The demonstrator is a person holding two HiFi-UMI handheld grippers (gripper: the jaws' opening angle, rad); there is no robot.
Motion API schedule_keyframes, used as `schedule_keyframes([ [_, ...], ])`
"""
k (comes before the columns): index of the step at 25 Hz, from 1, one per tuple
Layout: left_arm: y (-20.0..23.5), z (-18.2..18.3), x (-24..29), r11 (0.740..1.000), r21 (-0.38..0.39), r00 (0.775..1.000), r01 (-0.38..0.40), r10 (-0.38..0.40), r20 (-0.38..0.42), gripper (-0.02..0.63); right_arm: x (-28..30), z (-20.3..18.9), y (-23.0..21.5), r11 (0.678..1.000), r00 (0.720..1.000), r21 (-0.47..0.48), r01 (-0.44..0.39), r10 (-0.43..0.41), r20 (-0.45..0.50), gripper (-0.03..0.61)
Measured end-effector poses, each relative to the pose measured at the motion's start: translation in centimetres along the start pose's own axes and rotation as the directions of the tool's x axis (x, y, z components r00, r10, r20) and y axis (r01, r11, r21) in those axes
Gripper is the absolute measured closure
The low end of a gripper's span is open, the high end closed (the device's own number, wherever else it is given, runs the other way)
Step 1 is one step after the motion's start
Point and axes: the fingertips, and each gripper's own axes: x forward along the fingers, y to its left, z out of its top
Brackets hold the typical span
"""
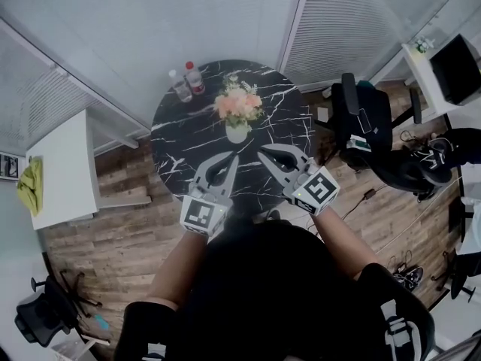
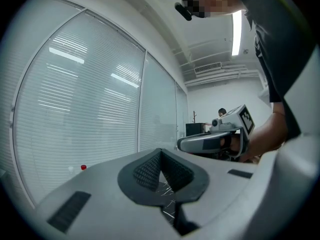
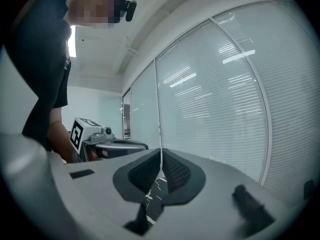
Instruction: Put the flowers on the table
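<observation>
A bunch of pink and peach flowers (image 1: pixel 237 104) stands upright in a white vase (image 1: pixel 236 133) near the middle of a round black marble table (image 1: pixel 174 140). My left gripper (image 1: pixel 234 159) and right gripper (image 1: pixel 262 154) hover side by side over the table's near edge, short of the vase. Both are shut with nothing between the jaws. In the left gripper view the pads (image 2: pixel 152 170) meet at the tip and the right gripper (image 2: pixel 210 141) shows beside them. In the right gripper view the pads (image 3: pixel 172 170) also meet, with the left gripper (image 3: pixel 107 145) alongside. Neither gripper view shows the flowers.
Two plastic bottles (image 1: pixel 180 86) (image 1: pixel 195 77) stand at the table's far left edge. A white side table (image 1: pixel 64 168) with a green cloth (image 1: pixel 30 186) is to the left. A black office chair (image 1: pixel 361 119) stands right of the table. Glass walls with blinds (image 1: pixel 150 21) run behind.
</observation>
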Motion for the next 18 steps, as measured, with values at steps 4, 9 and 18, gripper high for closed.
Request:
schedule_keyframes([
  [4, 0.11, 0.40, -0.20, 1.000, 0.009, 1.000, -0.008, 0.008, 0.001, 0.603, 0.06, 0.45, -0.04, 1.000, 1.000, -0.002, 0.005, -0.005, 0.013, 0.557],
  [9, 0.05, 0.41, -0.35, 1.000, 0.011, 1.000, -0.010, 0.010, 0.002, 0.603, 0.02, 0.60, 0.01, 1.000, 1.000, 0.000, -0.001, 0.001, 0.018, 0.557],
  [18, 0.45, 0.24, -0.36, 1.000, 0.022, 0.999, -0.015, 0.016, -0.037, 0.603, 0.30, 0.75, 0.06, 1.000, 1.000, -0.005, -0.006, 0.006, 0.013, 0.557],
])
